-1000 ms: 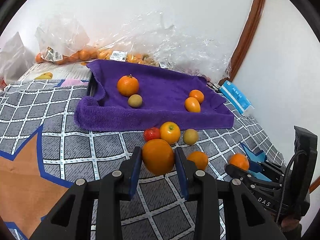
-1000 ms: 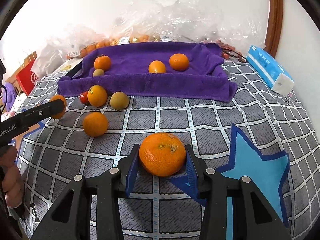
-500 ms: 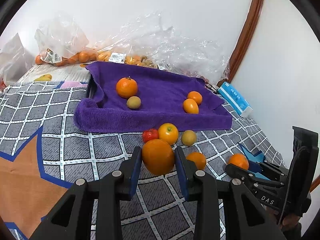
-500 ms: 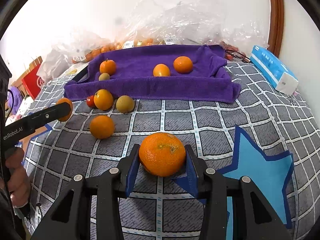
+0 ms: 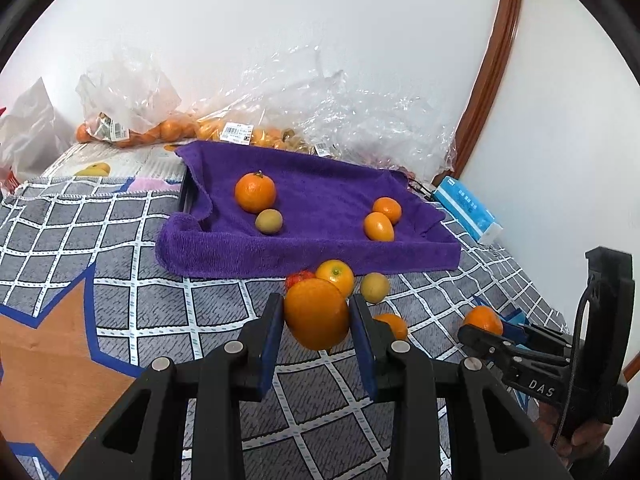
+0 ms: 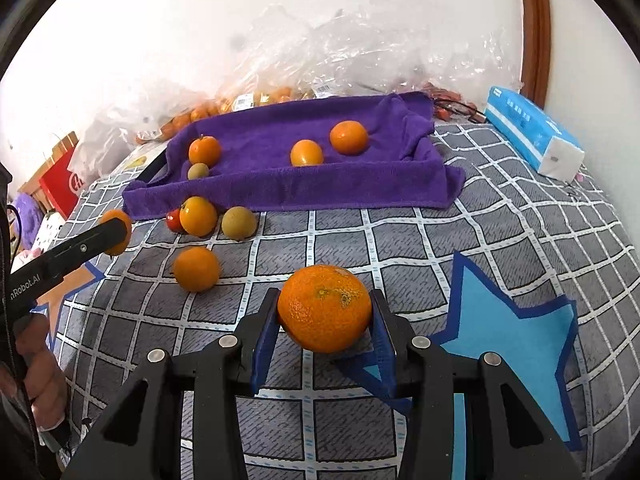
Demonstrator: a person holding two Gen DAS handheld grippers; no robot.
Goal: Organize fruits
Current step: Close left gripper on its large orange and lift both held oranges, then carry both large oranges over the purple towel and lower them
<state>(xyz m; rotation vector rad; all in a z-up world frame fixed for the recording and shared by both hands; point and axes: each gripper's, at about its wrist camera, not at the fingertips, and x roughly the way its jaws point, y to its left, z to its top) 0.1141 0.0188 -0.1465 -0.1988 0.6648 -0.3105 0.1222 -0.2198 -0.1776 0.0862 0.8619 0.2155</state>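
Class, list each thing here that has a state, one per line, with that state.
Left tool: shut on a smooth orange, lifted off the blanket.
Right tool: shut on a mandarin.
Purple towel tray: holds four fruits.
Loose fruits: lying on the blanket, outside the tray.
Tissue pack: lying flat.

A blue tissue pack (image 6: 534,134) lies on the grey checked blanket (image 6: 500,232), a red box (image 6: 60,180) at its far-left edge

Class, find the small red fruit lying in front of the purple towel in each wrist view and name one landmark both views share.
Left wrist: red fruit centre, just above the held orange.
Right wrist: red fruit left of centre.
Shared landmark: purple towel.
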